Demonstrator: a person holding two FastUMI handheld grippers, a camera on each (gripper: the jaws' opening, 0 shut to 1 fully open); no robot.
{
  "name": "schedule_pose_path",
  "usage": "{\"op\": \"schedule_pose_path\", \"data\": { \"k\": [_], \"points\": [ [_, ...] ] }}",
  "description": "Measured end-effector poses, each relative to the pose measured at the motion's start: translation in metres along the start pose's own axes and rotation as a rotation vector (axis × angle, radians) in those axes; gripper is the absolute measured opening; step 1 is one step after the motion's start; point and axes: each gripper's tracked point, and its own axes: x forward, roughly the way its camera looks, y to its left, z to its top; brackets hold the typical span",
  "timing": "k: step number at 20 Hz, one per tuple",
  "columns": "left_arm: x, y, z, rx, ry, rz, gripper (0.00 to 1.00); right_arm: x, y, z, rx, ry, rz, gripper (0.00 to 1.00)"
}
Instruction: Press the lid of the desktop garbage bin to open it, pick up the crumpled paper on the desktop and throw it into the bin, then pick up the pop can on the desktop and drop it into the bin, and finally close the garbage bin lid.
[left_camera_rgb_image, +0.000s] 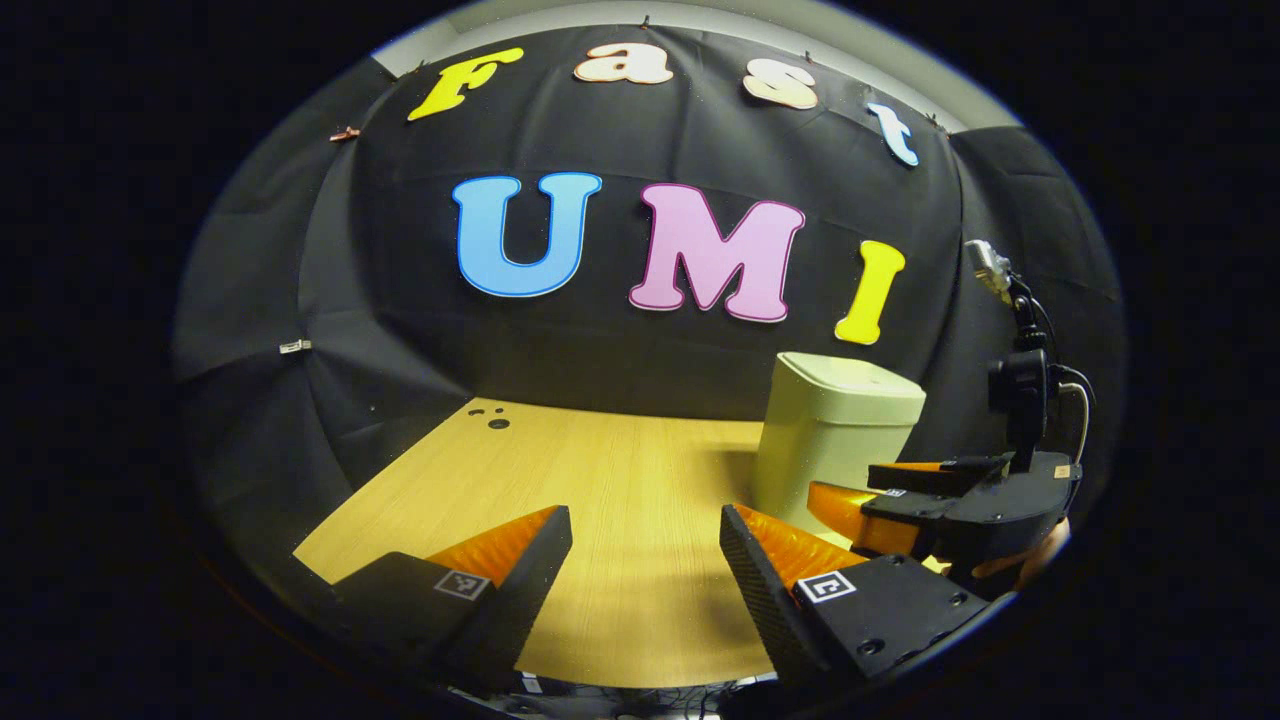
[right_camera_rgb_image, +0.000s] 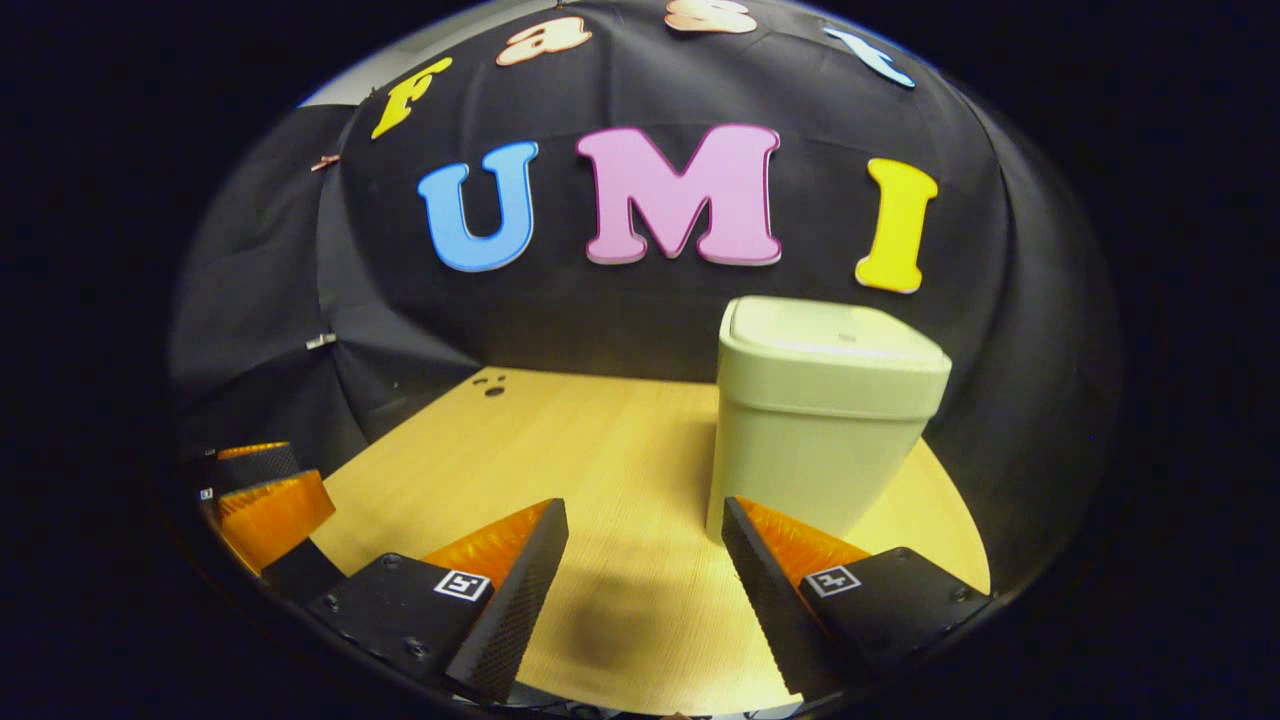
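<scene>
Left gripper (left_camera_rgb_image: 645, 535): jaws stood wide apart with nothing between them, over bare wood short of the bin and to its left in the left gripper view.
Right gripper (right_camera_rgb_image: 645, 530): jaws likewise spread wide and empty; in the right gripper view the right-hand finger (right_camera_rgb_image: 765, 580) overlapped the bin's lower front corner, though contact could not be told.
Right gripper seen from the left gripper view (left_camera_rgb_image: 880, 500): just in front of the bin's lower right side, fingers pointing left across its base, a hand (left_camera_rgb_image: 1030, 560) partly visible under its body.
Left gripper seen from the right gripper view (right_camera_rgb_image: 255, 490): well to the left of the bin, at the table's near-left edge.
Garbage bin (right_camera_rgb_image: 825, 420): pale, square with rounded corners, upright on the table toward its right rear, close to the booth wall.
Bin lid (right_camera_rgb_image: 835, 335): lay flat on the bin, closed.
Table (right_camera_rgb_image: 600, 450): light wood; a few small dark holes (right_camera_rgb_image: 493, 386) sat at its far-left corner, well apart from the bin.
Booth wall (right_camera_rgb_image: 620, 310): black cloth directly behind the bin.
Camera mount (left_camera_rgb_image: 1020, 380): a dark stand with cables rose from the right gripper's body, right of the bin in the left gripper view.
</scene>
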Motion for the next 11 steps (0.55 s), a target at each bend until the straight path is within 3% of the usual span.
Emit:
{"op": "schedule_pose_path", "data": {
  "k": [11],
  "points": [
    [-0.006,0.01,-0.037,-0.059,0.093,0.008,0.96,-0.03,0.0,-0.049,0.032,0.141,0.031,0.99]
  ]
}}
